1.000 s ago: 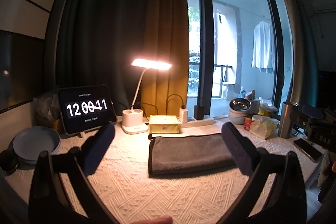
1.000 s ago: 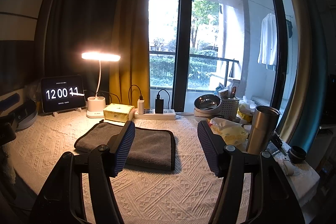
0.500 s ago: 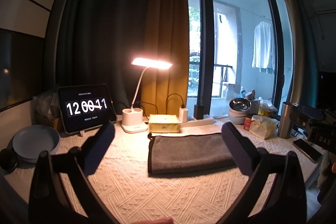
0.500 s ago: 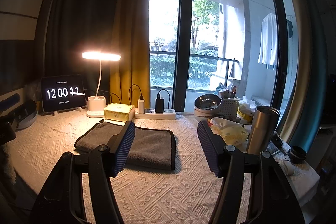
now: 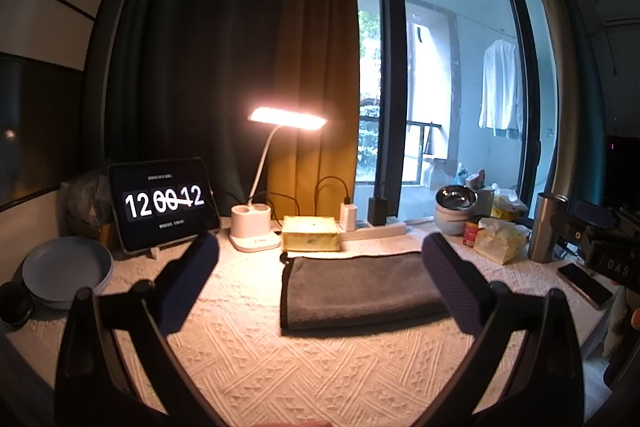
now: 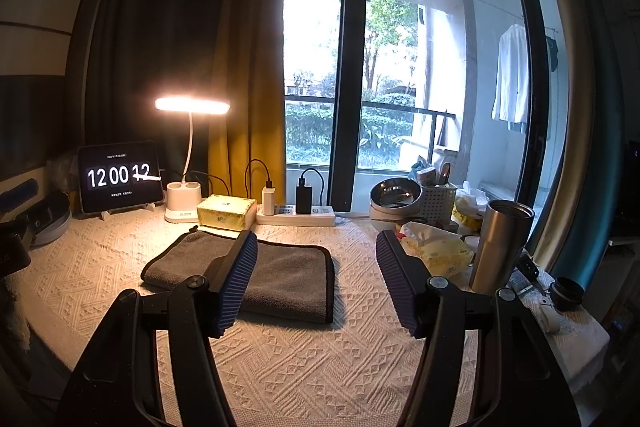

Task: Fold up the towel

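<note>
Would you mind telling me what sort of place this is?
Probably a lived-in home: a cloth-covered table by a balcony window, with a desk lamp, a shirt hung to dry outside, and bowls.

Left claw [image 5: 320, 267] and right claw [image 6: 316, 267] both gape wide, empty

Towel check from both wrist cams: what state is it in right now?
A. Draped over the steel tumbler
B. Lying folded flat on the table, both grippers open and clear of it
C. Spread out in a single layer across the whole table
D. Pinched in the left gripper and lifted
B. The grey towel lies folded on the table, while the left gripper and right gripper are open above it, holding nothing.
</note>
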